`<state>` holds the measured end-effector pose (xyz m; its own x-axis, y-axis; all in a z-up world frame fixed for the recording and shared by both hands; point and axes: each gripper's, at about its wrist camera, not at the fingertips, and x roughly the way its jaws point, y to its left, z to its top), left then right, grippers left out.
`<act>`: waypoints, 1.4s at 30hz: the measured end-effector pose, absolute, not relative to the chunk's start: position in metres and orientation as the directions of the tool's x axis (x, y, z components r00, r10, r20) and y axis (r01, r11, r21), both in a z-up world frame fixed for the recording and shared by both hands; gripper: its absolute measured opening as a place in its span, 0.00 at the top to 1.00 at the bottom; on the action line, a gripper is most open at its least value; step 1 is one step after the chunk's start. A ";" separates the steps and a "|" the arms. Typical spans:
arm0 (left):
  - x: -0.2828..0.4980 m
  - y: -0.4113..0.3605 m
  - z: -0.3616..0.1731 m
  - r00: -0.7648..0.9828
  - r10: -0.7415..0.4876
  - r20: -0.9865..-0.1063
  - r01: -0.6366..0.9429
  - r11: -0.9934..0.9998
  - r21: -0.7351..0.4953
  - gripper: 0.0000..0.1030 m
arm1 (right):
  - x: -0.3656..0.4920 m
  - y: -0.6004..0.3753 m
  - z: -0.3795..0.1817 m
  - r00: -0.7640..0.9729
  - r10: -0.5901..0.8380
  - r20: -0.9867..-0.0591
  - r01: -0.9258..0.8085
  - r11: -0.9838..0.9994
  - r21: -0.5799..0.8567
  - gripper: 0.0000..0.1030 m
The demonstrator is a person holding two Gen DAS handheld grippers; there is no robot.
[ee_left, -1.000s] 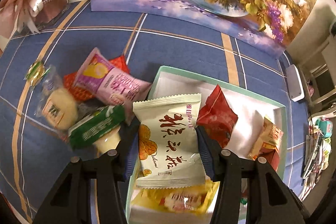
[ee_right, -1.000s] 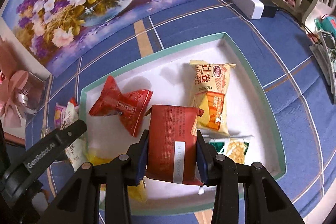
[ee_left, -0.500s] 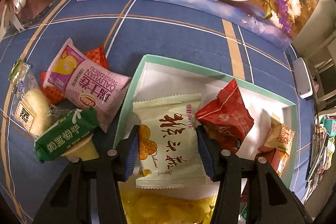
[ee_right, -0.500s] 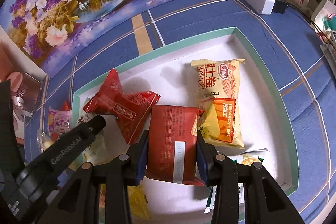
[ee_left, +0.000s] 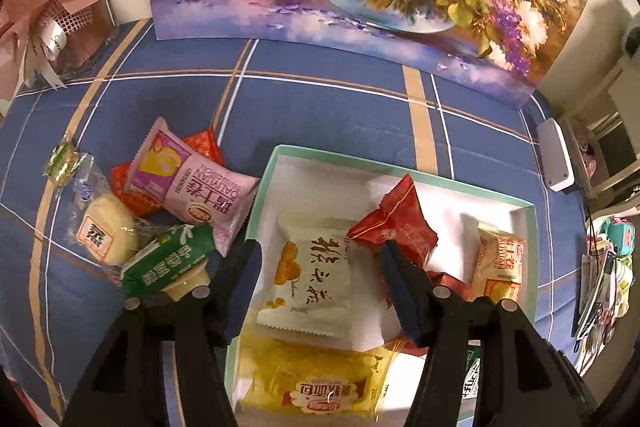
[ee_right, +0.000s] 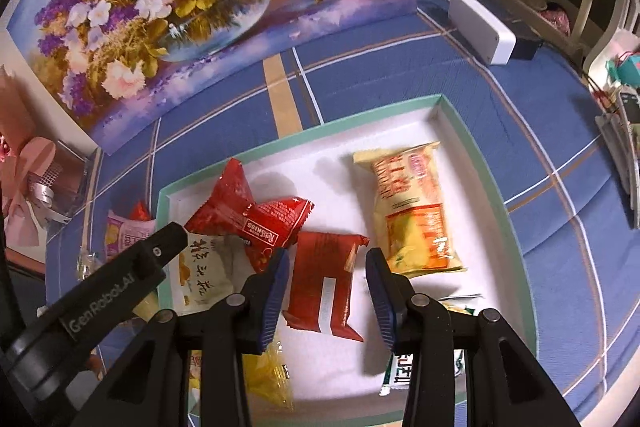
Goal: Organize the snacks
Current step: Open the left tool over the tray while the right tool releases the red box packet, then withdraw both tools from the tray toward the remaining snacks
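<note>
The left gripper (ee_left: 320, 259) has just opened, leaving the white packet (ee_left: 310, 281) loose between its jaws in the tray (ee_left: 256, 203). The right gripper (ee_right: 326, 277), too, stands apart around a dark red packet (ee_right: 324, 285) lying there. Both deliveries look done; more snacks (ee_left: 160, 211) wait left of the tray.

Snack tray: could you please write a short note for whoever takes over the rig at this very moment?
Left gripper: its jaws have just been opening; the white packet lies loose in the tray between them.
Right gripper: over the dark red packet, which seems to lie free on the tray floor, with a gap beside one pad.
Done: several packets are in the tray, among them the yellow packet.
Left: pink packet, green packet and clear-wrapped cake lie on the blue cloth beside the tray.
</note>
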<state>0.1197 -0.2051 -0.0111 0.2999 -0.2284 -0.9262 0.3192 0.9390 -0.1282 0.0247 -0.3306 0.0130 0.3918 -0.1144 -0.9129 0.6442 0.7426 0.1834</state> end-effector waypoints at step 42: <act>0.124 -0.189 -0.008 0.486 0.025 -0.874 0.241 0.957 0.161 0.00 | 0.022 -0.332 0.005 0.345 -0.165 -0.924 0.677 0.726 0.123 0.00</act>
<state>0.1242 -0.1887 -0.0078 0.4862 0.0250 -0.8735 0.2406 0.9571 0.1613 0.0223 -0.3321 0.0051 0.3450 -0.1646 -0.9240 0.6766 0.7260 0.1233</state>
